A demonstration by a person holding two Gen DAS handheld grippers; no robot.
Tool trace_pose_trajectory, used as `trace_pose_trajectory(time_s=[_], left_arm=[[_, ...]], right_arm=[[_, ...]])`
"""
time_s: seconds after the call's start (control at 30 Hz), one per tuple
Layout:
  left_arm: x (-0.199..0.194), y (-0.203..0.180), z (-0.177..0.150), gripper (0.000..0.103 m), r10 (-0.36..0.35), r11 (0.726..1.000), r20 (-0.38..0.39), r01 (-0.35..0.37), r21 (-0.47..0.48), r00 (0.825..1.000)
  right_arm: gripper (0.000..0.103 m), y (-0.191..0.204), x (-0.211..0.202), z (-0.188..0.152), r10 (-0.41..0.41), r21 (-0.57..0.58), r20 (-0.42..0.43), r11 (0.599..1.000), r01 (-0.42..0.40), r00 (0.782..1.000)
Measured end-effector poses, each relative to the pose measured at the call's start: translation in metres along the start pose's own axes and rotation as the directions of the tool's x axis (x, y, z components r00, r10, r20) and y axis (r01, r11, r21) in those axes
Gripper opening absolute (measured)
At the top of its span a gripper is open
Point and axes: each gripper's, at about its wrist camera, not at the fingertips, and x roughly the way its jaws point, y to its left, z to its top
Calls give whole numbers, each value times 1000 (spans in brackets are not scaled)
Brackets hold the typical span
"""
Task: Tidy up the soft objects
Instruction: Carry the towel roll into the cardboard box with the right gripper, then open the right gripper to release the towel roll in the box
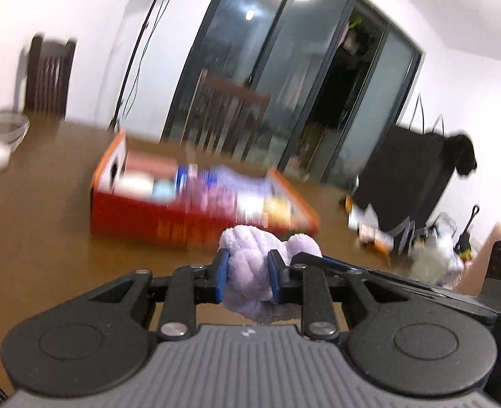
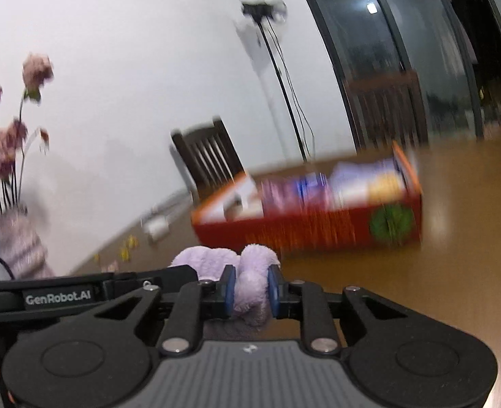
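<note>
A lilac plush cloth [image 1: 250,272], fleecy and bunched, is pinched at once by both tools: the left gripper [image 1: 248,277] squeezes one fold between its blue pads, and the right gripper [image 2: 250,289] is clamped narrowly on another fold. The cloth hangs between them above the brown table [image 1: 46,210], short of the red box [image 1: 169,217], which already holds blurred soft items. This looks like the carrying step. Next, both tools should travel together over the box rim, lower, then release at the same time so that the cloth drops inside
</note>
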Motion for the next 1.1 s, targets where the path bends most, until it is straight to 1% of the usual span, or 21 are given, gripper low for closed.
trace_pose_trajectory(time_s=[0.1, 0.13, 0.17, 0.23, 0.3, 0.37, 0.43, 0.5, 0.6, 0.63, 0.67, 0.7, 0.8, 0.83, 0.87, 0.9, 0.93, 0.97, 1.0, 1.03, 1.1], left_arm=[[24, 9, 43, 25, -9, 999, 63, 6, 43, 998], [33, 16, 56, 25, 0, 999, 83, -3, 45, 997], [43, 21, 66, 25, 10, 999, 87, -12, 31, 996], [66, 42, 85, 25, 37, 999, 72, -36, -14, 997], [84, 60, 94, 25, 80, 996, 60, -77, -41, 995], [102, 78, 96, 25, 117, 992, 39, -115, -59, 992], [113, 93, 90, 25, 170, 982, 8, -168, -90, 985], [118, 101, 78, 25, 209, 975, -13, -209, -74, 978], [122, 113, 64, 26, 256, 966, -44, -257, -30, 966], [124, 116, 61, 26, 269, 962, -55, -271, -30, 961], [124, 117, 60, 26, 271, 962, -44, -273, -23, 961], [125, 115, 59, 26, 279, 960, -35, -279, 5, 960], [129, 103, 55, 26, 305, 950, -31, -301, 86, 952], [130, 100, 55, 27, 303, 950, -40, -298, 95, 952], [134, 98, 55, 34, 291, 953, -43, -285, 104, 956], [136, 96, 55, 43, 269, 958, -51, -262, 121, 962], [135, 92, 57, 45, 273, 956, -62, -264, 128, 960], [133, 89, 58, 45, 286, 952, -68, -275, 136, 956], [127, 83, 61, 45, 291, 949, -58, -280, 147, 955], [118, 78, 63, 45, 280, 951, -37, -271, 151, 959], [103, 70, 72, 45, 260, 956, -8, -257, 139, 966]], right_arm=[[19, -1, 26, 48, 5, -62, 69, 998, -1, 998], [19, -2, 35, 61, 10, -67, 82, 998, -4, 997], [19, -5, 50, 78, 22, -68, 88, 998, -16, 996], [19, -10, 82, 102, 50, -64, 70, 997, -46, 996], [19, -15, 120, 120, 68, -58, 33, 996, -66, 997], [19, -18, 159, 130, 79, -50, -13, 996, -79, 997], [20, -21, 195, 132, 81, -38, -61, 996, -83, 995], [20, -22, 225, 128, 98, -20, -118, 995, -101, 988], [20, -16, 253, 111, 90, -61, -188, 993, -103, 978], [21, -15, 259, 106, 85, -72, -207, 992, -102, 975], [21, -14, 264, 99, 81, -71, -231, 992, -99, 970], [21, -14, 268, 92, 74, -67, -252, 993, -94, 965], [22, -15, 269, 82, 56, -73, -250, 994, -77, 967], [23, -17, 268, 83, 45, -67, -248, 996, -63, 968], [25, -20, 267, 84, 40, -53, -244, 997, -54, 969], [27, -23, 266, 85, 31, -37, -243, 998, -41, 970], [30, -24, 265, 86, 26, -34, -242, 999, -36, 970], [33, -23, 258, 88, 19, -39, -237, 999, -29, 971], [42, -21, 250, 91, 8, -46, -225, 999, -19, 974], [49, -21, 242, 94, 3, -50, -208, 999, -14, 978], [53, -20, 220, 105, -1, -53, -173, 999, -8, 985]])
